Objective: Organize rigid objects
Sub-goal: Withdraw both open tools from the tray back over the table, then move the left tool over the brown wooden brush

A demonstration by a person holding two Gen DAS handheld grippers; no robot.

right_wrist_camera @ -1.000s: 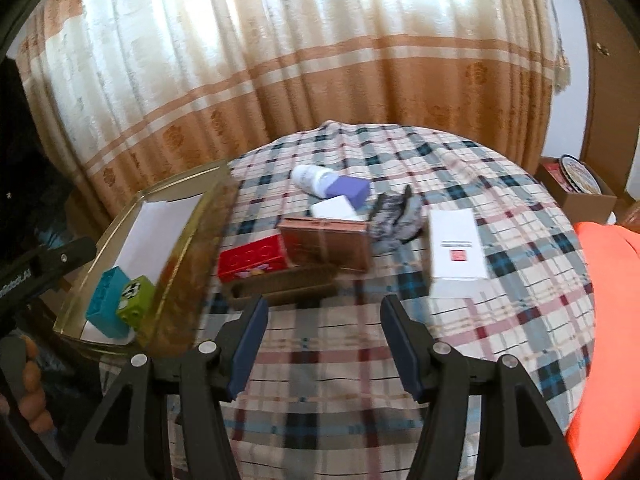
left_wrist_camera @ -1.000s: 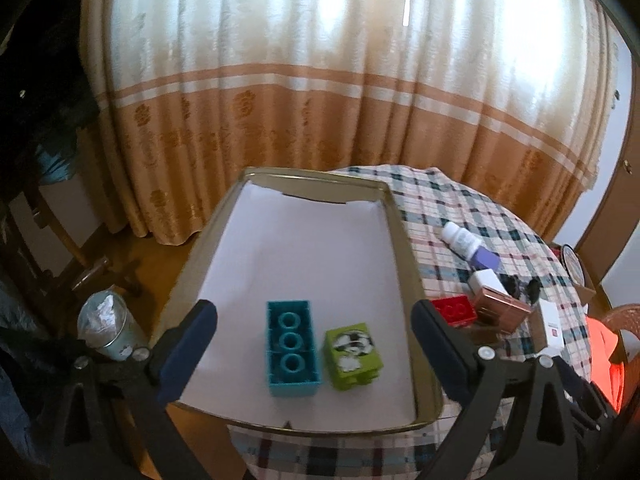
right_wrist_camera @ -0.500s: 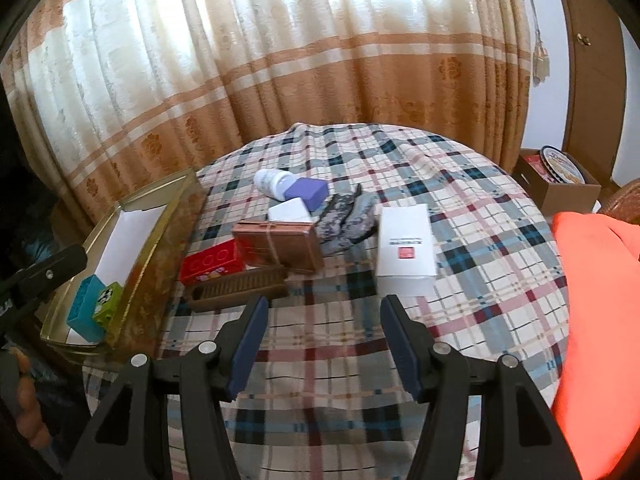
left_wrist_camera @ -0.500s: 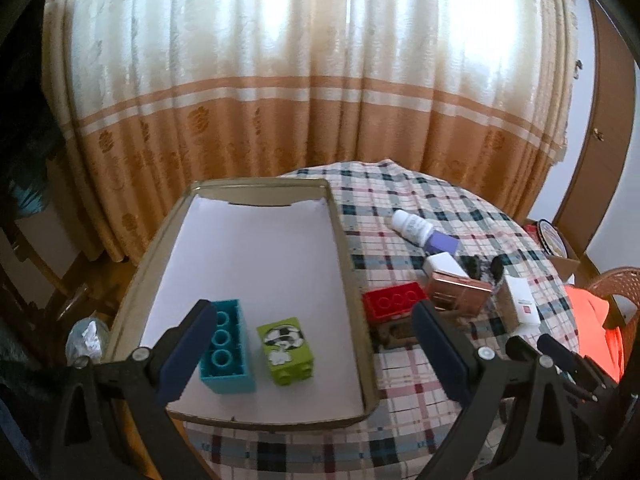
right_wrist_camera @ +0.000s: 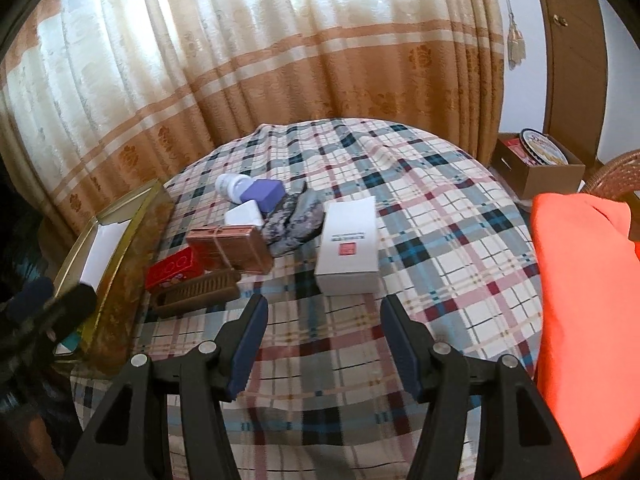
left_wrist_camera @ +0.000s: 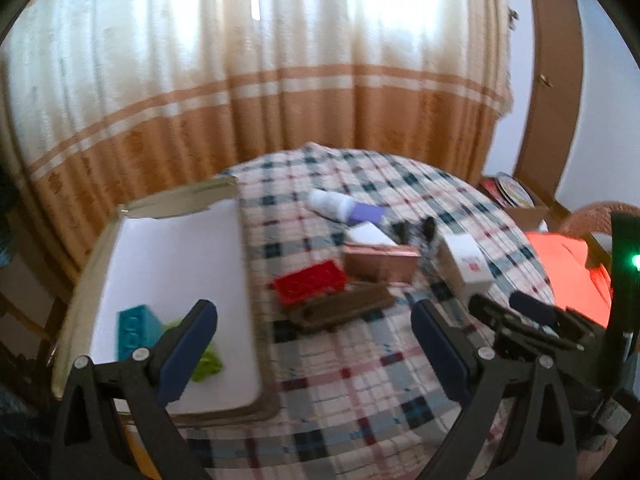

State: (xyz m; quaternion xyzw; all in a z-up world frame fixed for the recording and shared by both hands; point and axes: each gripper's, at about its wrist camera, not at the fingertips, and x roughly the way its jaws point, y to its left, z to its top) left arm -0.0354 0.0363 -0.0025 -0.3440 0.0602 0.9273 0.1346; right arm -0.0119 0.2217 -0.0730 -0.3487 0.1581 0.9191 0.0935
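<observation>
Rigid objects lie clustered on the round surface [right_wrist_camera: 440, 216] under its plaid cloth: a red toy brick [left_wrist_camera: 310, 287] just beside the gold metal tray's [left_wrist_camera: 256, 320] right rim, a brown ridged comb-like piece [left_wrist_camera: 344, 307] in front of it, a copper-coloured box [right_wrist_camera: 230, 248] touching the brick's far side, a white carton with a red square label [right_wrist_camera: 349, 246] to the right, and a white bottle [right_wrist_camera: 231, 186] and a purple block [right_wrist_camera: 269, 194] farther back. A dark patterned fabric item [right_wrist_camera: 294, 220] rests between the copper box and the carton. Inside the paper-lined tray sit a teal toy brick [left_wrist_camera: 134, 330] and a lime-green block [left_wrist_camera: 206, 360], side by side near the front edge. My left gripper [left_wrist_camera: 314, 354] hangs above the tray's right rim and the cloth, fingers spread wide and holding nothing. My right gripper [right_wrist_camera: 323, 346] hovers over bare cloth in front of the white carton, also spread apart with nothing between its fingers.
</observation>
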